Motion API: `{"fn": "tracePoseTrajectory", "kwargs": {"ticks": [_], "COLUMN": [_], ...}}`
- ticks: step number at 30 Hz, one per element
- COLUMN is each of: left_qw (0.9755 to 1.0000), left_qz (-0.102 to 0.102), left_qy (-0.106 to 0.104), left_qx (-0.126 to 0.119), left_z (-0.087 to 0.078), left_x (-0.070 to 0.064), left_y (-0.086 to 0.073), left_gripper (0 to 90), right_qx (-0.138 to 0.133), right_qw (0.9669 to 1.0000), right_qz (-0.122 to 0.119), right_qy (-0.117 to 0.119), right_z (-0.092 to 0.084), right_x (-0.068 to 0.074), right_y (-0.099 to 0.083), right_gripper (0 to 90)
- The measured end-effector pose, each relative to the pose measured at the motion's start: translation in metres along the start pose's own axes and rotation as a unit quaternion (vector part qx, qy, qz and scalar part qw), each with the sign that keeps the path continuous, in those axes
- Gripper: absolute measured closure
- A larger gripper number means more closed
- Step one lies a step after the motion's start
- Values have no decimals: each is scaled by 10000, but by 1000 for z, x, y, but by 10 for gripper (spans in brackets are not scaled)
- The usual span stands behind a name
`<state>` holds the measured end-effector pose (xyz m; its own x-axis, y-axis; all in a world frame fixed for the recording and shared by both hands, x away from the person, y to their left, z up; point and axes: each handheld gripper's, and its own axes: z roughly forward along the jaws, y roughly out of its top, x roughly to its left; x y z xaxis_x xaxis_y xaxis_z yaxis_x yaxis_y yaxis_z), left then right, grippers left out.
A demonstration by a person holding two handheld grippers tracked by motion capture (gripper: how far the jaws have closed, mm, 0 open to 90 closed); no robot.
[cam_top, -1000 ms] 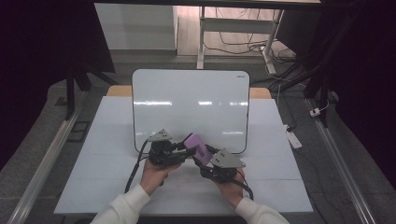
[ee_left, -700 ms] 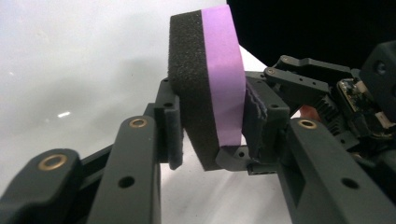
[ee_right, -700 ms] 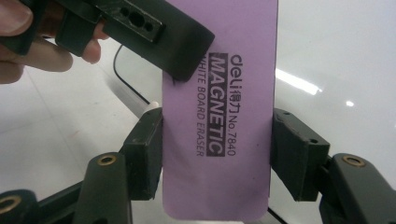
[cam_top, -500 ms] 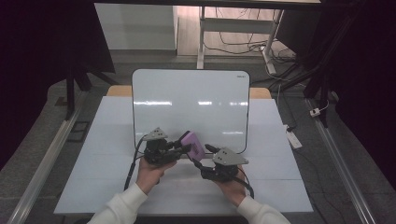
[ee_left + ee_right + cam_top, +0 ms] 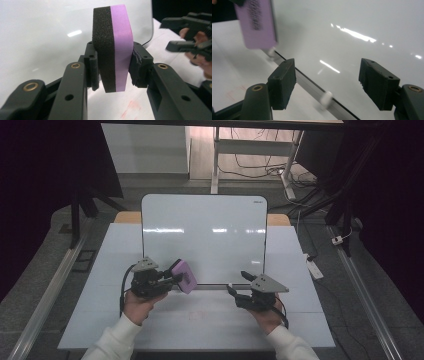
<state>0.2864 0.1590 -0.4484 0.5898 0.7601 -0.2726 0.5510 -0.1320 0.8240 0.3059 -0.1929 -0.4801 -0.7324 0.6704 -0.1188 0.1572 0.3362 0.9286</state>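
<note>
- Left gripper (image 5: 169, 279) is pinching the purple-and-black eraser (image 5: 113, 47) across its two flat faces, one pad on the black foam, the other on the purple side; the eraser is standing on edge between the jaws.
- In the high view the eraser (image 5: 182, 276) is hanging over the whiteboard's (image 5: 205, 230) lower left corner, near the bottom edge; contact with the board can't be told.
- Right gripper (image 5: 329, 82) is spread, nothing between the pads (image 5: 283, 80), and its jaws have just been opening; it is hovering at the board's lower frame, near the right corner (image 5: 239, 282).
- Step in hand, as I'm judging it: the left is getting set to wipe while the right is freeing up to steady the board.
- Doing it well: turning the black foam face flat onto the surface, not an edge; pressing evenly; stroking along the board, not off the frame.
- The grip is sitting low on the eraser, so hard pressing is risking it tipping out of the jaws.
- Faint red smudge (image 5: 128, 110) on the white table (image 5: 200, 320) below the board; board itself is looking clean under the glare.
</note>
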Motion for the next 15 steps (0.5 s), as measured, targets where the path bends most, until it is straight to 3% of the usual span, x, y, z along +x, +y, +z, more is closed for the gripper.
{"fn": "tracePoseTrajectory", "kwargs": {"ticks": [7, 15], "left_qw": [9993, 9970], "left_qz": [-84, -324], "left_qy": [348, 677], "left_qx": [76, 184], "left_z": [-18, -39], "left_x": [17, 42], "left_y": [-3, -7], "left_gripper": [630, 630], "right_qx": [113, 129], "right_qw": [9996, 9988], "right_qz": [38, 108], "right_qy": [-267, -467], "right_z": [-9, -22], "right_x": [-16, -28], "right_y": [-9, -17], "right_gripper": [294, 295]}}
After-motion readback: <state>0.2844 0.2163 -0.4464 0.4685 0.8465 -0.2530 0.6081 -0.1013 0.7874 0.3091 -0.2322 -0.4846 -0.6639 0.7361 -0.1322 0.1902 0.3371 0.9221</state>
